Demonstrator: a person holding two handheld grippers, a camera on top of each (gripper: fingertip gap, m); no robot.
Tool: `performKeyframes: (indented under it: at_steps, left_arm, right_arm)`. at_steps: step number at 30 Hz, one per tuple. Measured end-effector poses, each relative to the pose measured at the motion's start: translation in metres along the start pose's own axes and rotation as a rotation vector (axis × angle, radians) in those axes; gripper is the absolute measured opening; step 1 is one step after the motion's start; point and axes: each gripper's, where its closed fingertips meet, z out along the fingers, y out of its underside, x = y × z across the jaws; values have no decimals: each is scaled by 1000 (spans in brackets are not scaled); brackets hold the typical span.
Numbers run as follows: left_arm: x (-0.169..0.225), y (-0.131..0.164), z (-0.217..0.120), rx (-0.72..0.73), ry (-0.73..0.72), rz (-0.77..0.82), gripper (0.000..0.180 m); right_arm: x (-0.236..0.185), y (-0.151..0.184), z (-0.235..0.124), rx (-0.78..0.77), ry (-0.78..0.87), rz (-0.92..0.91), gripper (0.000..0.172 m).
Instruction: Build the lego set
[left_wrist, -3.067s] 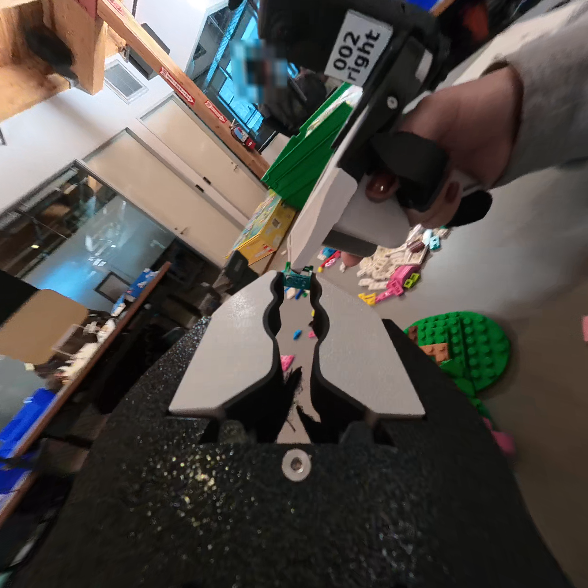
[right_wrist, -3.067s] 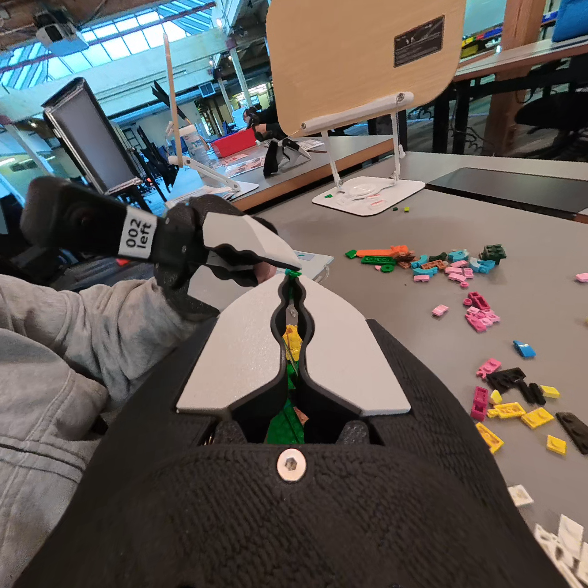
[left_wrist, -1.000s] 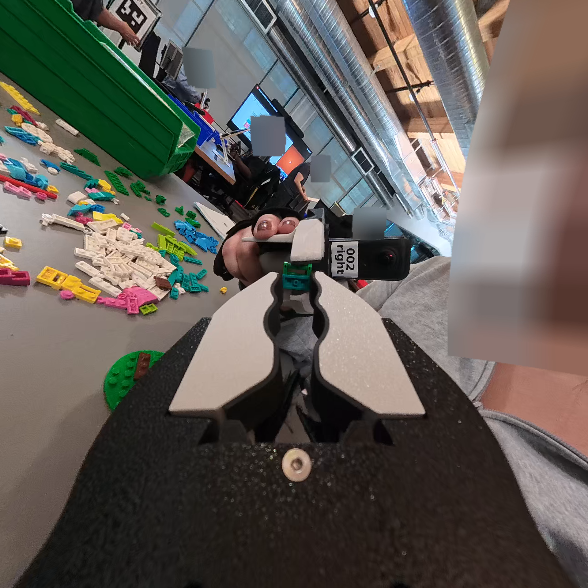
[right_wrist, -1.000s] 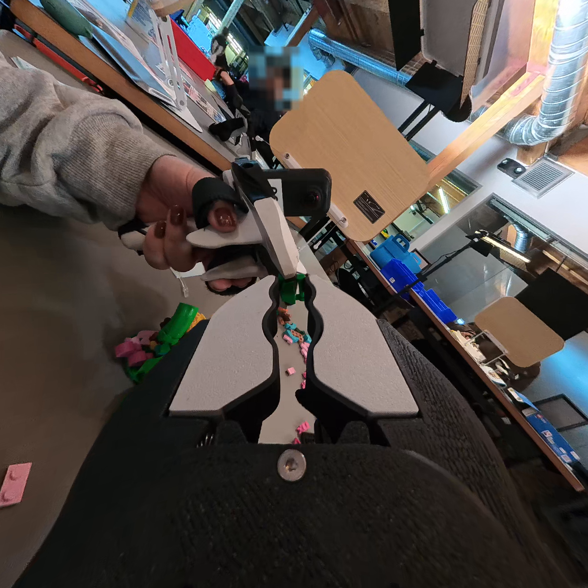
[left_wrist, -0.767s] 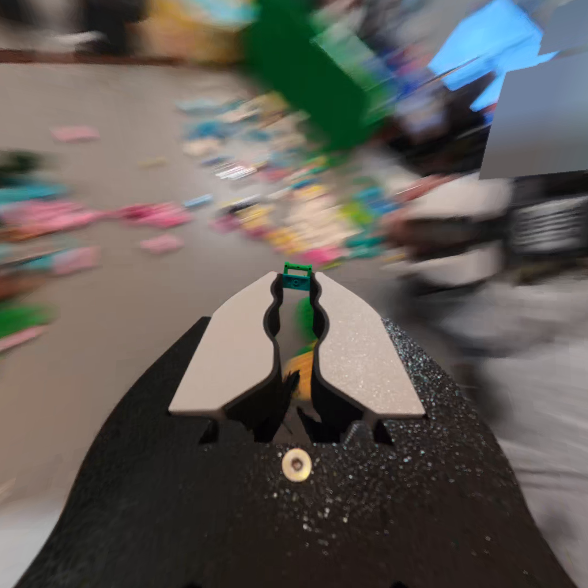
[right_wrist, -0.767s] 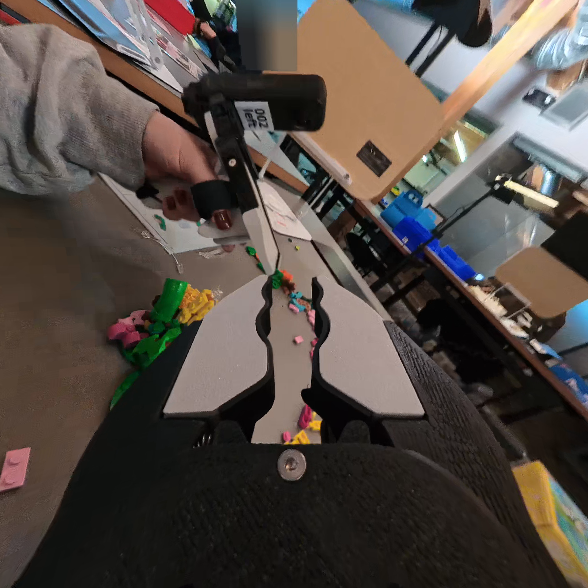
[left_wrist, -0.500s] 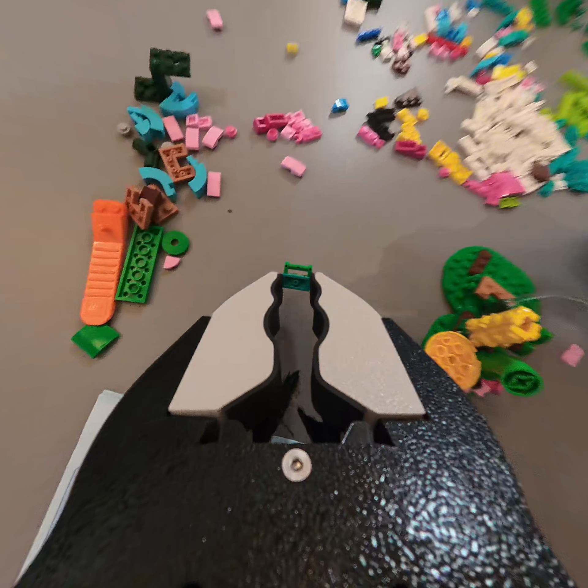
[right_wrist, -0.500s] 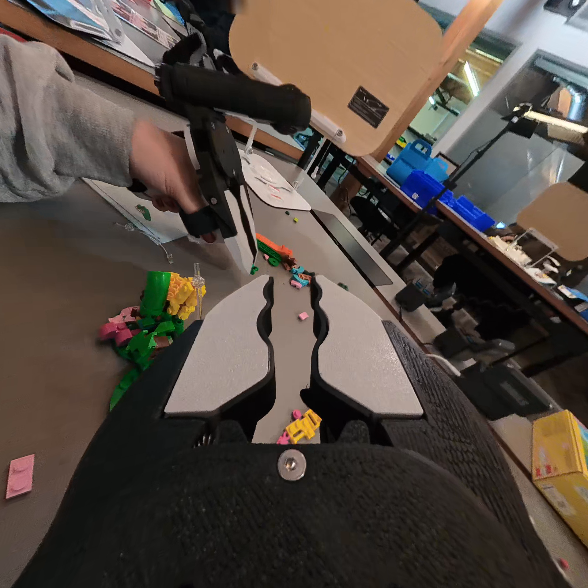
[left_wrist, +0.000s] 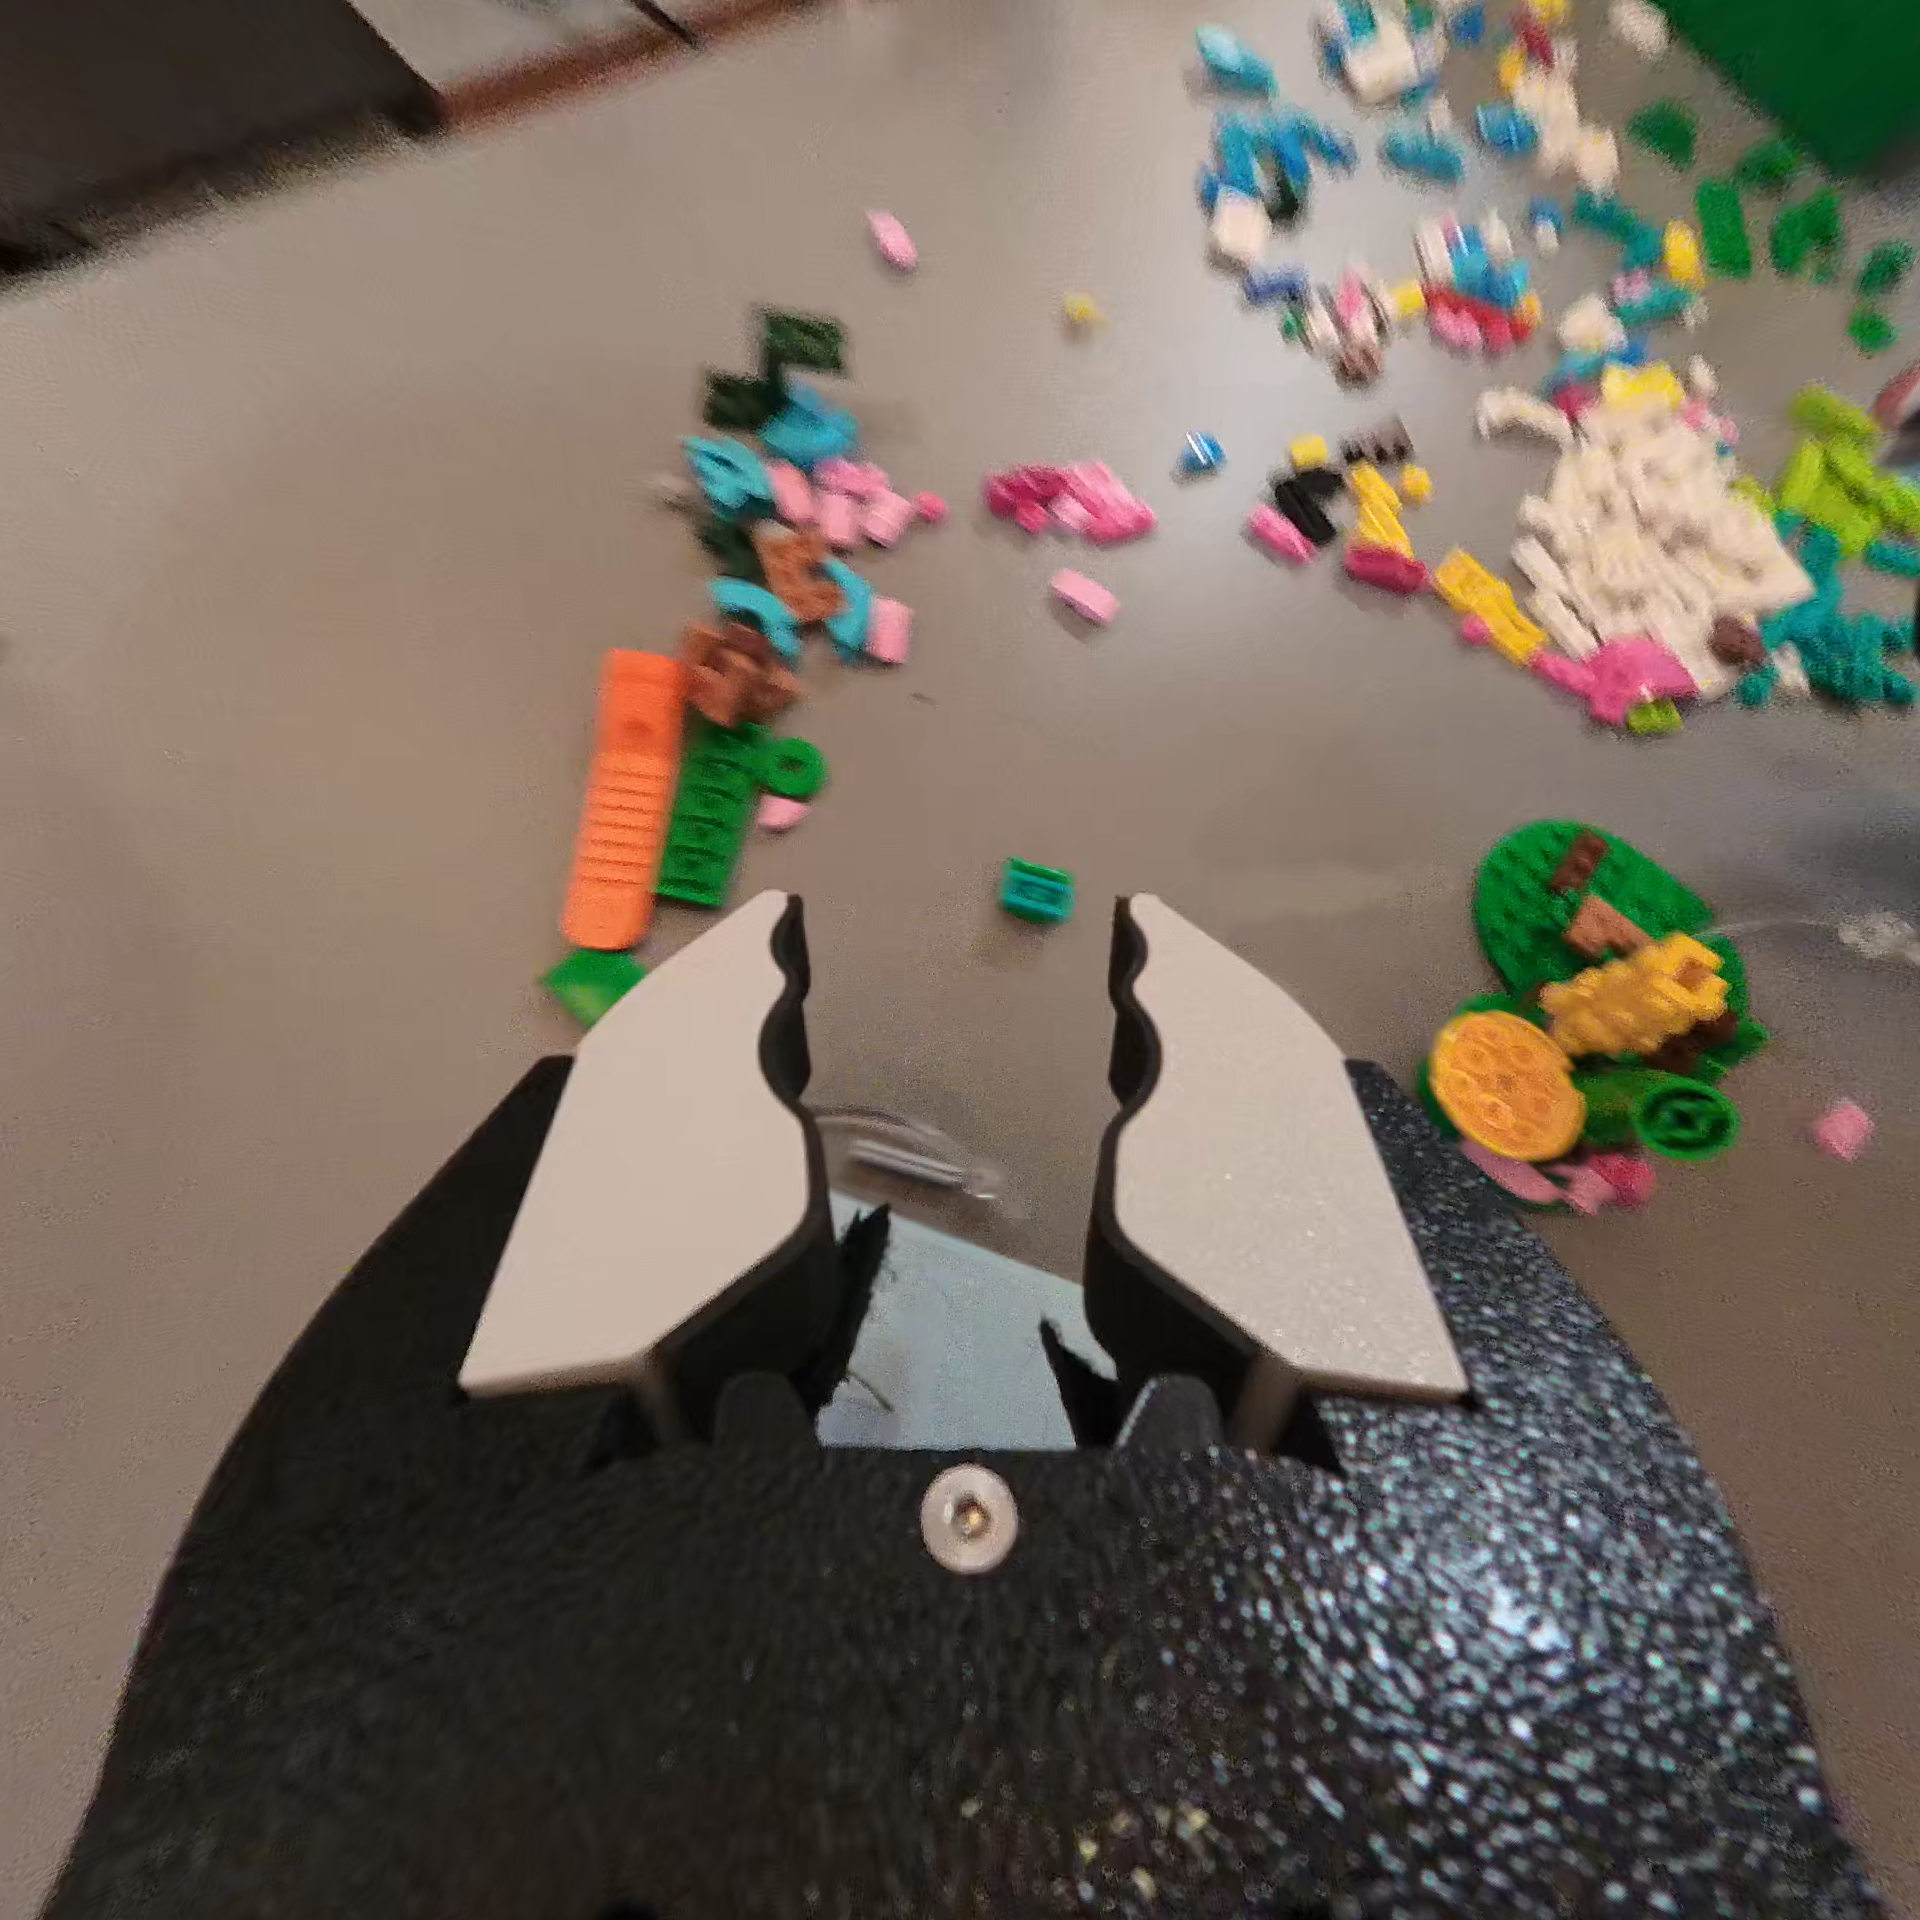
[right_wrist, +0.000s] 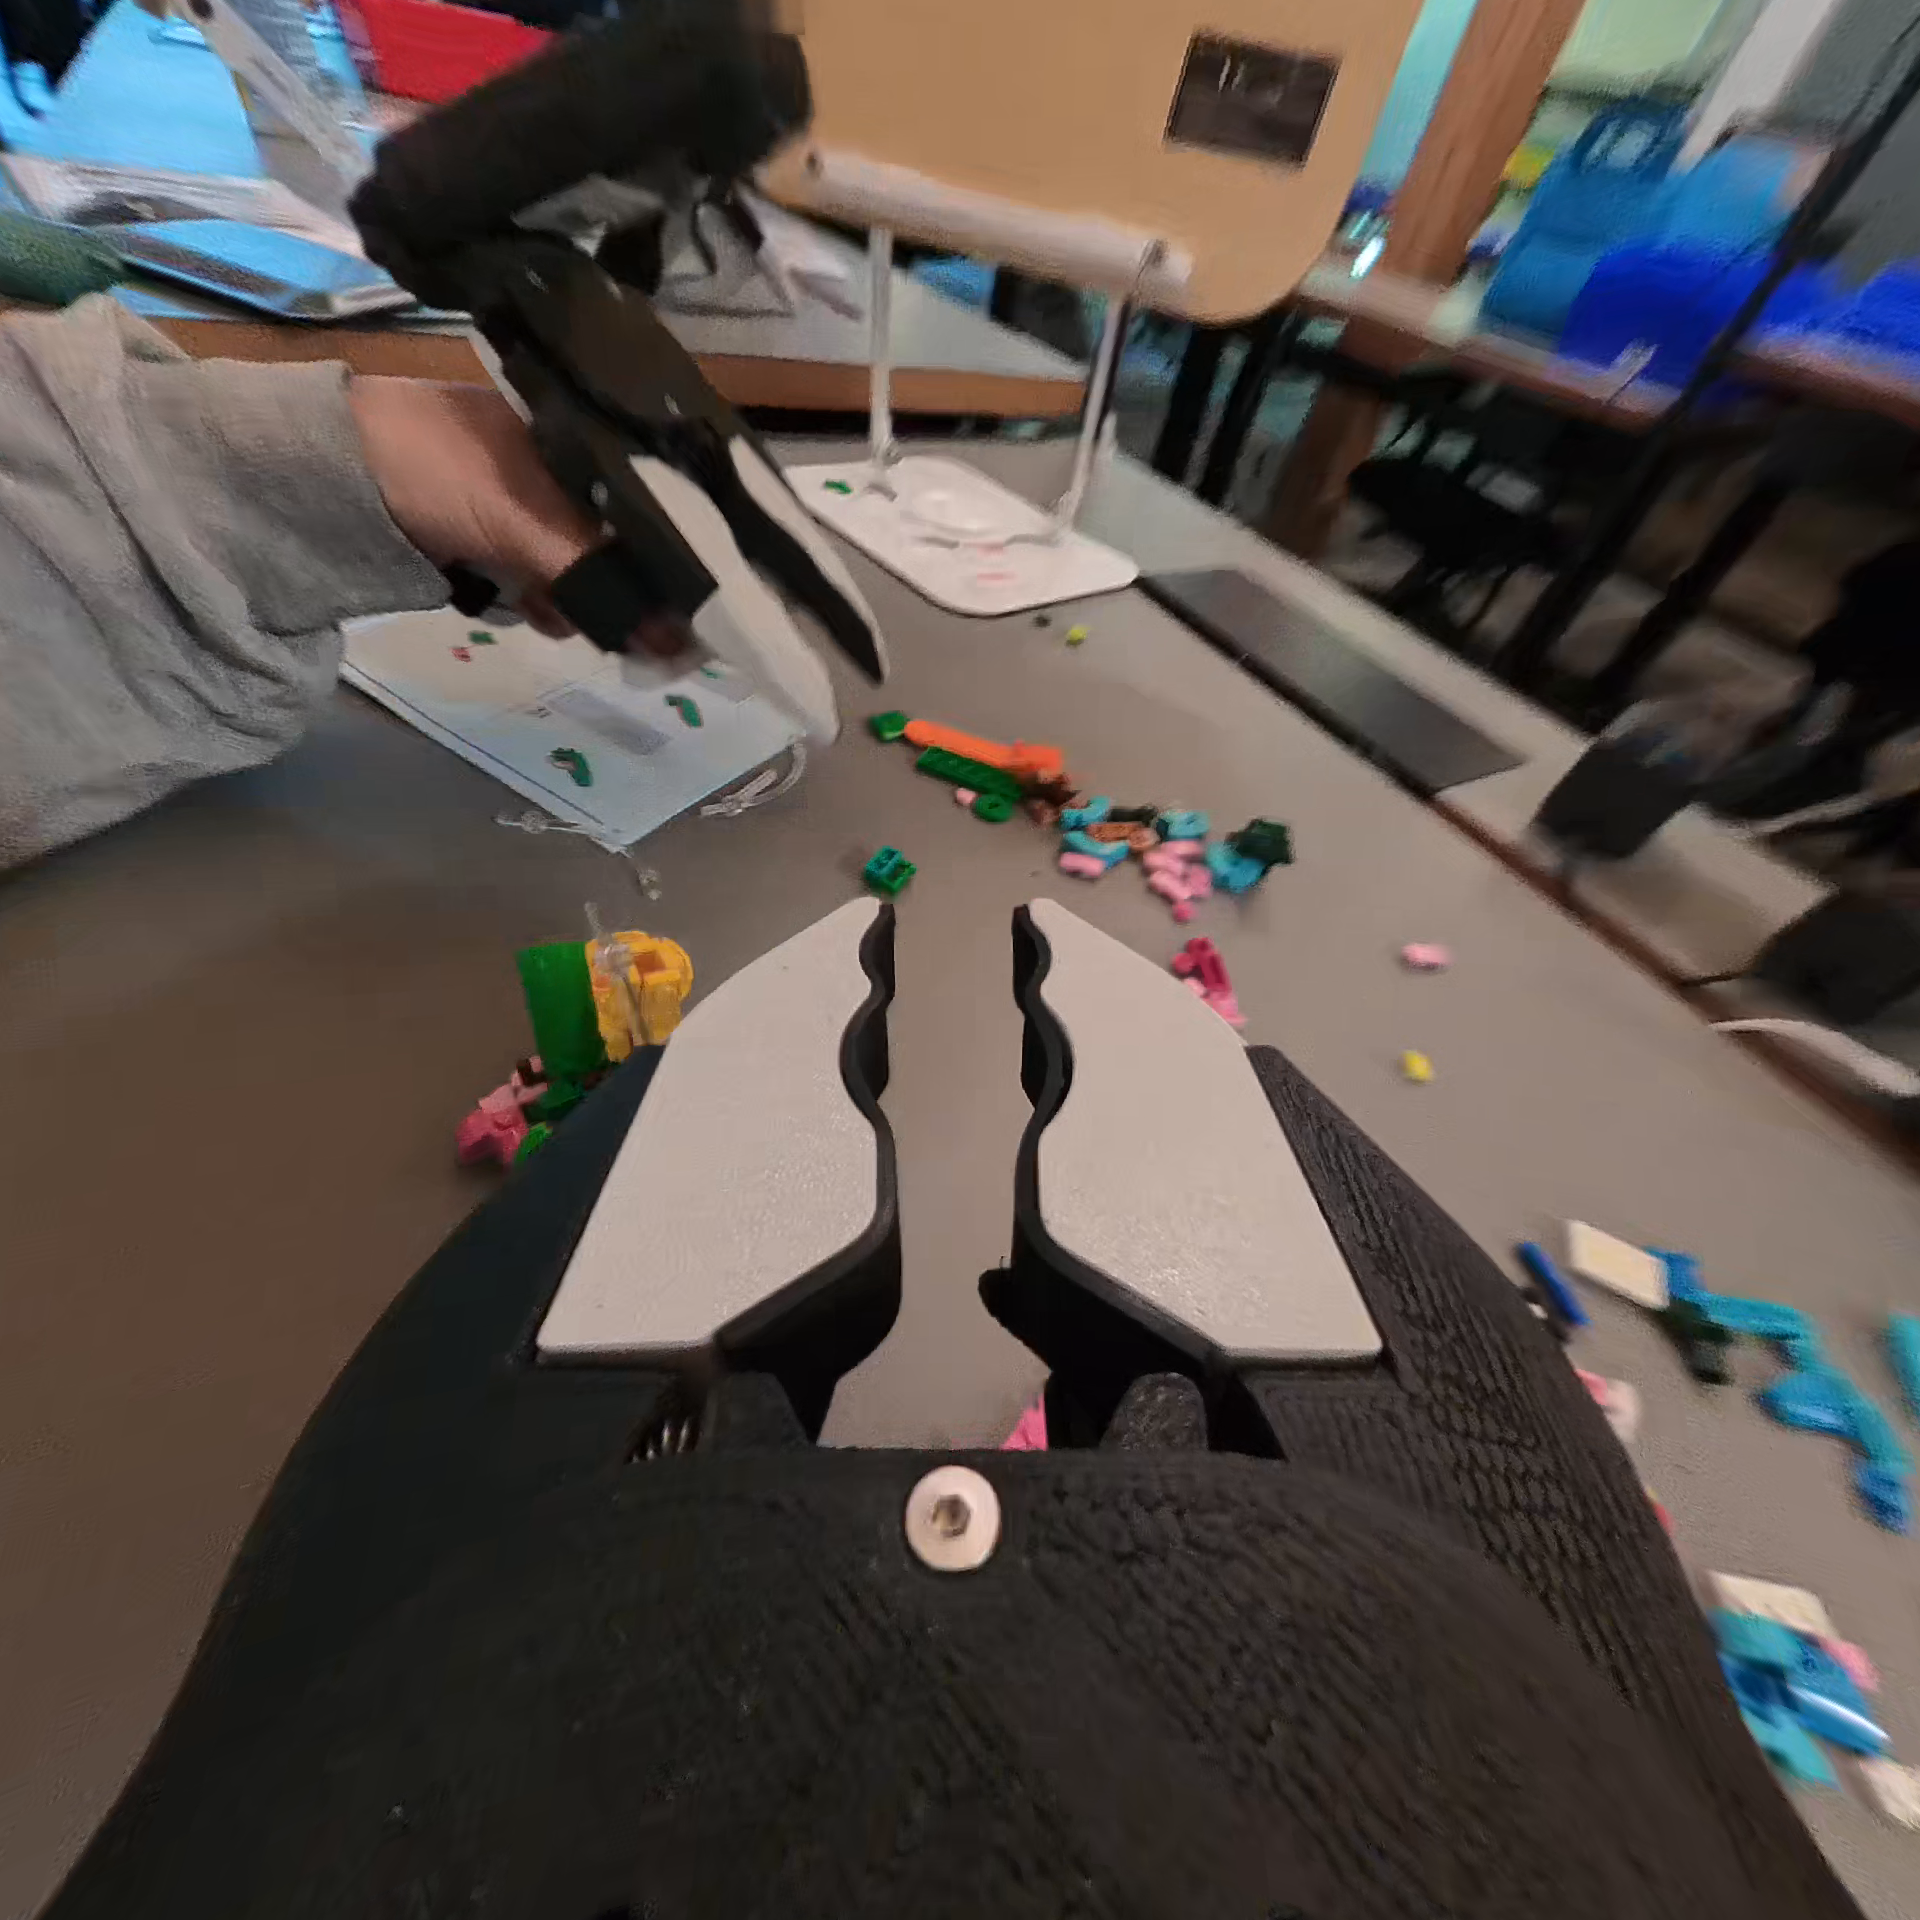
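Bricks across grey table

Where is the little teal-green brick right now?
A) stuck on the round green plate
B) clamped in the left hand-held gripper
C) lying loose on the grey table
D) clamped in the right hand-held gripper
C: the teal-green brick lies on the grey table, just beyond the wide-open fingers of the left hand-held gripper; nothing touches it.

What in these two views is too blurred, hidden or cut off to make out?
- Far brick piles, left wrist view: motion blur hides single shapes.
- Booklet, right wrist view: partly covered by the left gripper and hand; print too small.
- Green and yellow model, right wrist view: base hidden behind the right gripper.
- Blue bricks, right wrist view: blurred, cut by the edge.
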Motion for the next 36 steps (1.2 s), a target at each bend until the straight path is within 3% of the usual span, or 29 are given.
performKeyframes:
  at_steps: [1, 5, 9, 16, 27, 29, 36]
  left_arm:
    - [-15, -6, -8, 69, -45, -23, 55]
    - [-65, -20, -33, 323, -203, -150, 50]
    - [-101, -24, -58, 511, -390, -179, 43]
    - [-115, -33, -87, 696, -450, -227, 44]
    - [-105, -36, -79, 736, -321, -278, 42]
    - [-105, -34, -77, 723, -325, -277, 42]
    - [-104, -32, -70, 689, -321, -275, 39]
  right_arm:
    - [1, 1, 10, -47, -49, 24, 21]
    - [17, 7, 69, -277, -200, -85, 25]
    - [20, 19, 131, -413, -392, -154, 32]
    - [35, 48, 196, -547, -459, -154, 35]
    - [41, 57, 217, -626, -536, -148, 20]
    - [47, 55, 225, -613, -503, -178, 4]
    - [70, 51, 243, -631, -403, -178, 3]
